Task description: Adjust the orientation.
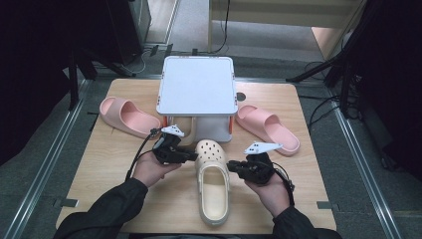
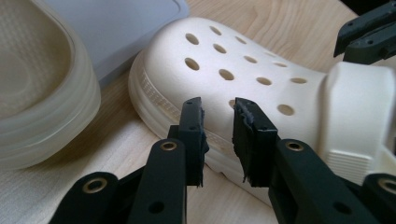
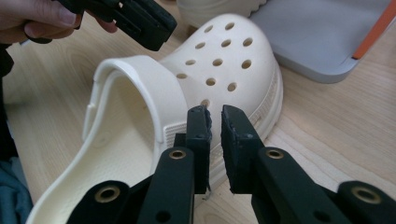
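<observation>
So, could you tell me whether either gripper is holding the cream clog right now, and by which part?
Nothing is held. The left gripper and right gripper flank the cream clog, their fingers slightly apart with only air between them.

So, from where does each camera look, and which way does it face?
High view: above the person's side, facing forward and down on the table; forearms, hands, left gripper, right gripper.
Left gripper view: along its black jaws at the cream clog.
Right gripper view: along its jaws at the clog's other side.
All views share the clog.
</observation>
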Tool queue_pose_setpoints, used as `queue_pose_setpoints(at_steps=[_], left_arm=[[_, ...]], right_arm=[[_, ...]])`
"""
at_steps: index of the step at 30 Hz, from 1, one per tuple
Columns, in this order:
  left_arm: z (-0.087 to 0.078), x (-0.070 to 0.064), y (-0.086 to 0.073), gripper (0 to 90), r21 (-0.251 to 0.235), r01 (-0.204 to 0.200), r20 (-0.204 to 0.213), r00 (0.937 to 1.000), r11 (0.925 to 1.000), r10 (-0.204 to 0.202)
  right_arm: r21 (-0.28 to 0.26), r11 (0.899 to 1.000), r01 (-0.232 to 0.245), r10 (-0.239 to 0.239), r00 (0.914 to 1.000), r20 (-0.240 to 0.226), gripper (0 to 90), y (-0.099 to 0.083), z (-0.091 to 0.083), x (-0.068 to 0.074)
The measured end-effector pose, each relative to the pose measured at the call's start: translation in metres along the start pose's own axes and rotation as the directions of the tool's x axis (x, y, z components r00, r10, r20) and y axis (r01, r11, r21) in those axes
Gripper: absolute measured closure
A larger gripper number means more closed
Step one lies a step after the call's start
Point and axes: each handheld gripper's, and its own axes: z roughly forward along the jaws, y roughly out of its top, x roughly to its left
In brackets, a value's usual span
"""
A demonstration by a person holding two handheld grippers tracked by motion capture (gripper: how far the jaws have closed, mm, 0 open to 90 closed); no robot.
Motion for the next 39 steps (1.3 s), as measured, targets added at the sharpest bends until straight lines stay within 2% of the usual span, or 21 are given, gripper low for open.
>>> queue_pose_setpoints(at_steps=[6,10,13,15,18,21,23,26,30,31,35,39], left_arm=[[-0.020,0.000,0.009,69.6,-0.046,-0.004,0.020,0.9998,0.9989,0.005],[-0.037,0.001,0.015,75.4,-0.076,-0.029,0.018,0.9994,0.9967,0.031],[-0.047,0.004,0.019,76.4,-0.096,-0.017,0.024,0.9995,0.9952,0.020],[-0.054,0.004,0.021,76.6,-0.103,-0.023,0.013,0.9996,0.9944,0.025],[-0.063,0.006,0.026,76.3,-0.104,-0.033,0.003,0.9994,0.9941,0.033],[-0.073,0.010,0.033,76.5,-0.106,-0.027,0.002,0.9996,0.9940,0.027],[-0.080,0.013,0.038,80.2,-0.104,-0.024,0.007,0.9997,0.9943,0.025],[-0.091,0.017,0.049,84.5,-0.104,-0.034,-0.009,0.9994,0.9940,0.033],[-0.105,0.026,0.065,85.4,-0.115,-0.038,-0.022,0.9991,0.9926,0.036],[-0.108,0.028,0.069,85.5,-0.115,-0.042,-0.037,0.9986,0.9925,0.038],[-0.112,0.040,0.085,86.0,-0.091,-0.045,-0.056,0.9976,0.9949,0.040],[-0.111,0.053,0.091,84.2,-0.086,-0.029,-0.059,0.9980,0.9959,0.024]], right_arm=[[-0.032,0.999,-0.010,0.010,1.0000,-0.002,73.2,-0.001,-0.013,0.007],[-0.036,0.999,-0.005,0.005,1.0000,-0.005,64.3,-0.006,-0.017,0.015],[-0.029,1.000,0.004,-0.004,1.0000,-0.005,61.9,-0.011,-0.017,0.021],[-0.032,0.999,0.012,-0.012,0.9999,0.002,61.1,-0.013,-0.017,0.024],[-0.034,0.999,0.016,-0.016,0.9999,0.005,59.5,-0.015,-0.016,0.027],[-0.035,0.999,-0.006,0.006,1.0000,-0.002,57.3,-0.016,-0.014,0.029],[-0.025,1.000,-0.016,0.015,0.9998,-0.008,55.4,-0.017,-0.011,0.029],[-0.017,1.000,-0.024,0.024,0.9996,-0.017,51.7,-0.019,-0.006,0.029],[0.001,1.000,-0.031,0.031,0.9995,-0.012,50.5,-0.019,0.001,0.029],[0.007,0.999,-0.034,0.034,0.9994,-0.010,50.3,-0.019,0.003,0.029],[0.025,0.999,-0.046,0.046,0.9989,0.003,50.3,-0.020,0.010,0.029],[0.046,0.998,-0.049,0.048,0.9987,0.015,50.2,-0.020,0.017,0.029]])
